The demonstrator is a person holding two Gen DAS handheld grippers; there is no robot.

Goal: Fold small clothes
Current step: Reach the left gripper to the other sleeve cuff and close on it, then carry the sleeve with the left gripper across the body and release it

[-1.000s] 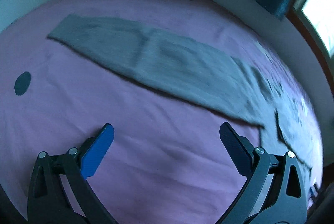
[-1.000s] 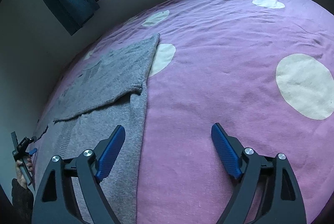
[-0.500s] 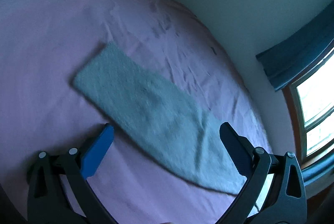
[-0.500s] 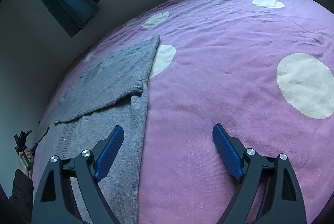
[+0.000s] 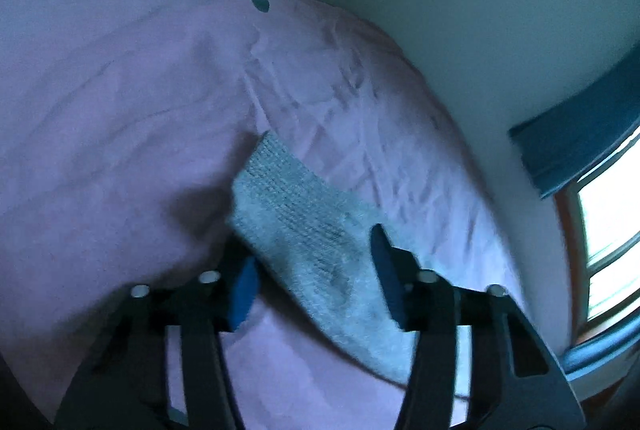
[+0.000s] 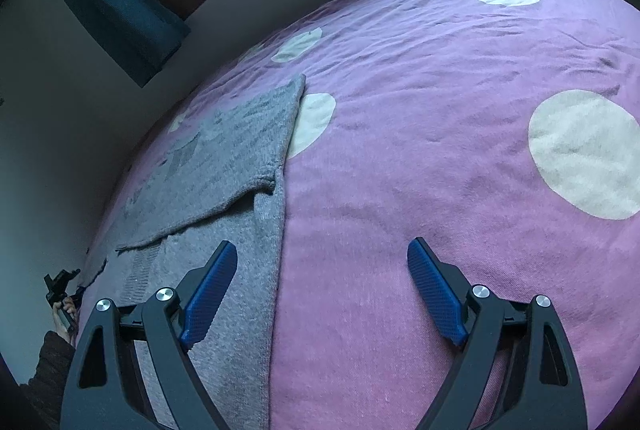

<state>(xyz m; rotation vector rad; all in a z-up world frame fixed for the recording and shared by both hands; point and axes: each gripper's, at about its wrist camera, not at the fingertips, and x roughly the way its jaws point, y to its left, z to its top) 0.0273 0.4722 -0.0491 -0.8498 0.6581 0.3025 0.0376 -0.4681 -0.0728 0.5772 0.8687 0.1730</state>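
Both my tongs stand apart: my left gripper (image 5: 314,266) straddles the end of the grey knit garment's (image 6: 224,165) strip without clamping it, and my right gripper (image 6: 322,294) hovers over the near right edge, on the purple spotted blanket (image 6: 440,133).

Each claw is a black plastic frame with triangular cut-outs, round silver screw heads at the finger joints and two blue pads. On the right claw (image 6: 322,290) the pads (image 6: 436,296) carry a fine cross-hatched texture. The left claw (image 5: 314,270) is blurred. A bare-skinned hand (image 6: 64,314) shows beside a dark knitted sleeve (image 6: 50,362).
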